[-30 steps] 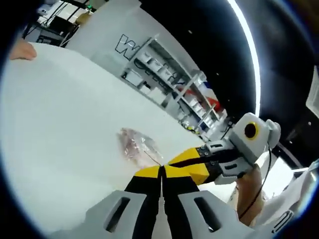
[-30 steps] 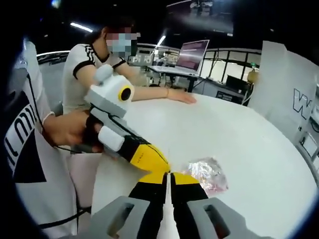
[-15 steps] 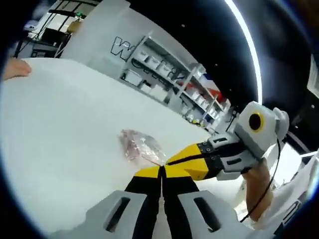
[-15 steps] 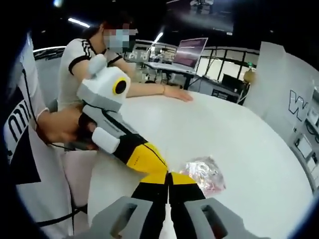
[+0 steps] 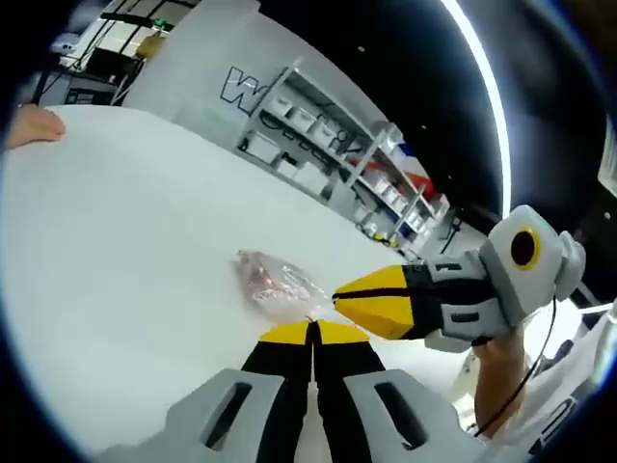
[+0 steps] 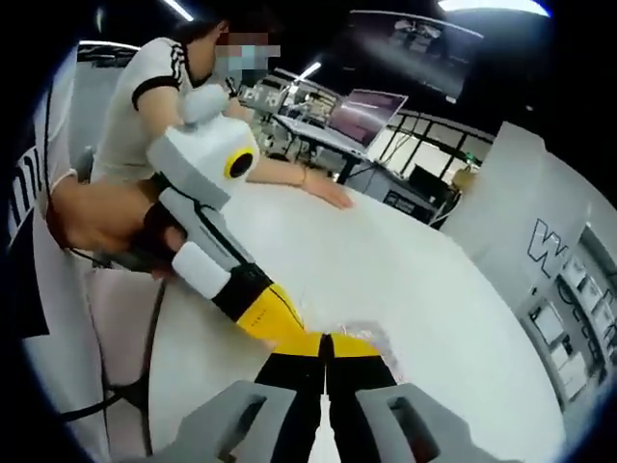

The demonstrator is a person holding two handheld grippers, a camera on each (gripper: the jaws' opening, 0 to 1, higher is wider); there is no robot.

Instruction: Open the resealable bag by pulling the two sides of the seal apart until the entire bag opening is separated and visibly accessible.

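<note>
The clear resealable bag (image 5: 273,279), with pinkish contents, lies on the white round table (image 5: 116,241). In the left gripper view my left gripper (image 5: 312,326) is shut on the bag's near edge. My right gripper (image 5: 339,297) comes in from the right, also shut on that edge, a little above and right of the left tips. In the right gripper view my right gripper (image 6: 326,338) is shut, and a sliver of the bag (image 6: 374,334) shows just past its tips. My left gripper (image 6: 292,331) reaches in from the left, its yellow tip touching the right one's.
A seated person rests a hand (image 6: 328,195) on the table's far side (image 6: 434,280). Behind stand a laptop (image 6: 364,104), a white panel with a letter W (image 6: 540,241) and shelving (image 5: 328,154). A hand (image 5: 34,125) lies at the table's far left edge.
In the left gripper view the right gripper's tip has drawn up and to the right, away from the left tips. The right gripper view has tilted, so its jaws hide more of the bag.
</note>
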